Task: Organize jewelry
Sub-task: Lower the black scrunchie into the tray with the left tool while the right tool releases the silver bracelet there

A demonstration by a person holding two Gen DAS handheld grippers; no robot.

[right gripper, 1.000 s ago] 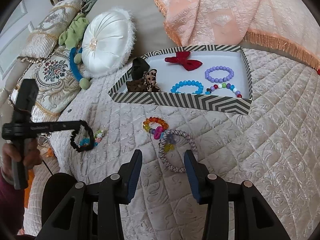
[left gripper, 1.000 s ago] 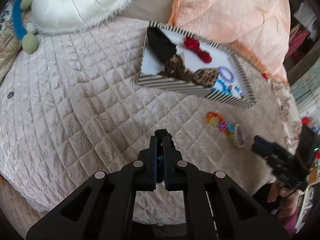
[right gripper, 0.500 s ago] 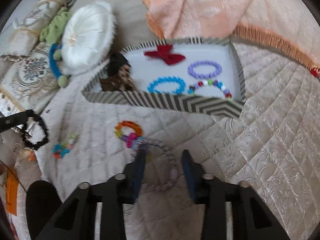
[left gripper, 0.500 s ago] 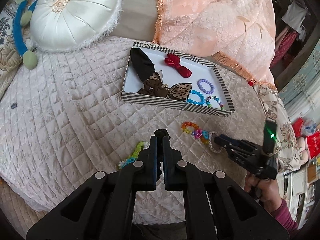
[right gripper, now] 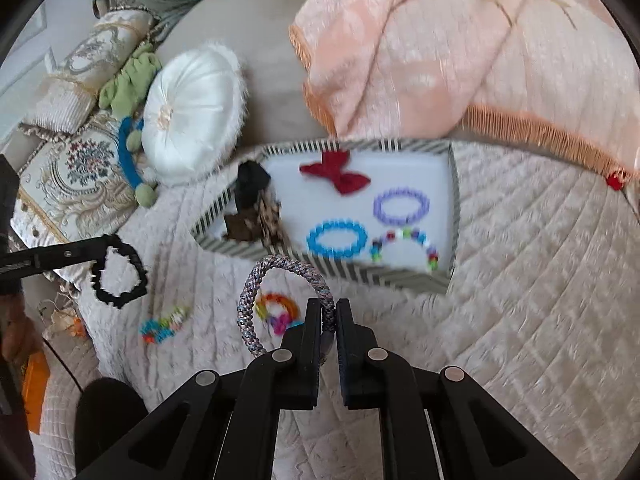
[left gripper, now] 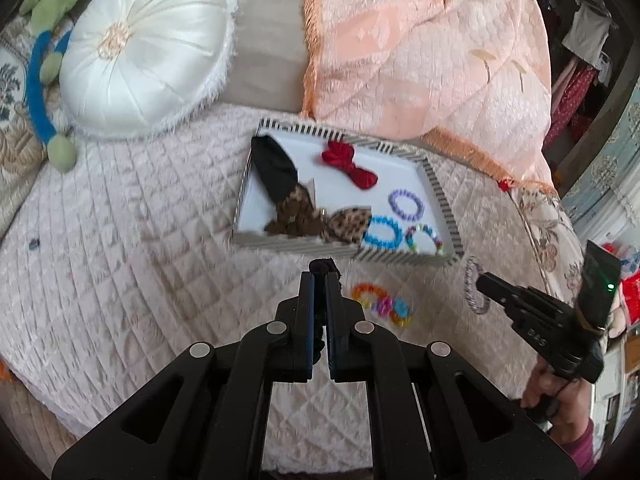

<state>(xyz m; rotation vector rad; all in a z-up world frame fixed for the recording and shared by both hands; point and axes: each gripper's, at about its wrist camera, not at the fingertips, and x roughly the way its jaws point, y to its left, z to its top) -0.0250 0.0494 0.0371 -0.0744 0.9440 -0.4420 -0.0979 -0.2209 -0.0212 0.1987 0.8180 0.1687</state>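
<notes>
Quilted bedspread point(right gripper: 520, 280), striped tray point(right gripper: 400, 278), braided rope bracelet point(right gripper: 280, 272).

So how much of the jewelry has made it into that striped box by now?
Done: the striped box already holds bows and three bead bracelets, including the blue one. In hand: the right gripper pinches a grey braided bracelet; the left gripper holds a black bracelet. Left: two colourful bracelets on the quilt.
</notes>
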